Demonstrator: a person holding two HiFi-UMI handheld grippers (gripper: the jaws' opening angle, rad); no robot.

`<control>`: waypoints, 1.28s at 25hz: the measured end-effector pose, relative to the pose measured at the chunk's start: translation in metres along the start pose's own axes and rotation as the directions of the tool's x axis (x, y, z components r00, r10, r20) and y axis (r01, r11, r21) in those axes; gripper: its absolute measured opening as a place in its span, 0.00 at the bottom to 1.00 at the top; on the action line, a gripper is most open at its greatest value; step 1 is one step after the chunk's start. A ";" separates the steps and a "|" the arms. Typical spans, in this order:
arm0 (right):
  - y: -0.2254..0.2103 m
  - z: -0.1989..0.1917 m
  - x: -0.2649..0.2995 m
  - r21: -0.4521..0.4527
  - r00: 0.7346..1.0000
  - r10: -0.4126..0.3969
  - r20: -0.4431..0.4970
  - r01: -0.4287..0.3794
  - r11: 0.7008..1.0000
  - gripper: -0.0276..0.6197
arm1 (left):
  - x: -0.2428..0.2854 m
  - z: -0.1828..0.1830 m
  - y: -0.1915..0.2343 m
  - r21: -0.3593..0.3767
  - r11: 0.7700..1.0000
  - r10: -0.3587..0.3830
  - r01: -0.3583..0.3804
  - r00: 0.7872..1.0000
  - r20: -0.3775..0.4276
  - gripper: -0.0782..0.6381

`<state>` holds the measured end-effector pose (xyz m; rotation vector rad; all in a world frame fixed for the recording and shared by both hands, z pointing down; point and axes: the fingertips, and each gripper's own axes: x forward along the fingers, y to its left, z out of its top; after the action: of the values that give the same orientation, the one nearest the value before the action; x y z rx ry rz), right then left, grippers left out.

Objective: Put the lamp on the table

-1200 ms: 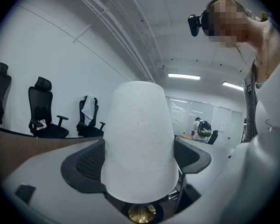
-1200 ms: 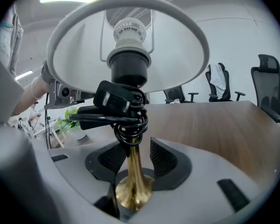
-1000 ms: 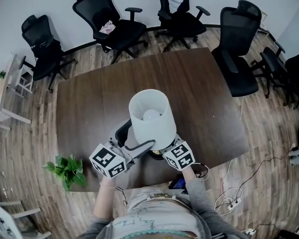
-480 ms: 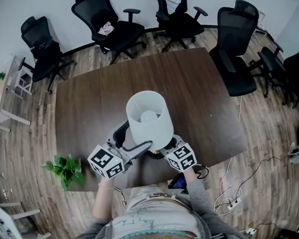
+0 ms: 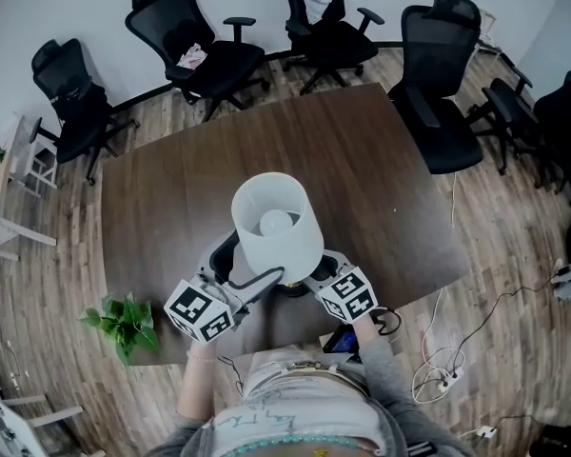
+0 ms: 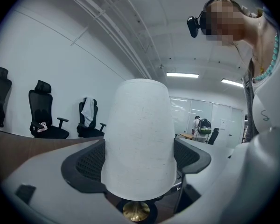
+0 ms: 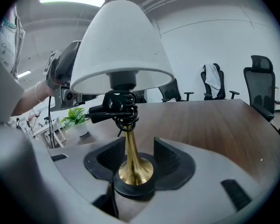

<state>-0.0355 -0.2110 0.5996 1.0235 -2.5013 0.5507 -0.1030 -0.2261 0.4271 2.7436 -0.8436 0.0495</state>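
The lamp has a white shade (image 5: 275,225), a brass stem (image 7: 130,149) and a round black base (image 7: 130,186). It stands upright on the dark wooden table (image 5: 362,174) near its front edge. My left gripper (image 5: 244,266) is shut on the shade (image 6: 137,139), with one pad against each side. My right gripper (image 5: 302,278) is open around the stem. Its jaws have just been opening, and both pads (image 7: 167,157) stand clear of the brass. A black cord (image 7: 123,107) is coiled under the shade (image 7: 121,45).
A potted plant (image 5: 125,323) stands on the table's front left corner. Black office chairs (image 5: 209,55) ring the far and right sides. Cables and a power strip (image 5: 440,381) lie on the floor to the right. A white side table (image 5: 5,188) stands at the far left.
The right gripper has drawn back a little from the lamp toward the right. The lamp and left gripper keep their places on the table; the head view has shifted slightly.
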 end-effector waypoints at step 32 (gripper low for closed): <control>-0.016 0.000 -0.039 -0.094 0.998 -0.046 0.036 0.049 0.994 0.33 | -0.005 -0.020 -0.034 0.030 0.999 0.041 -0.040 0.999 -0.021 0.77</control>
<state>0.0018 -0.1992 0.5844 1.0615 -2.4993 0.4000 -0.0871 -0.1906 0.4378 2.7483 -0.8998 0.1004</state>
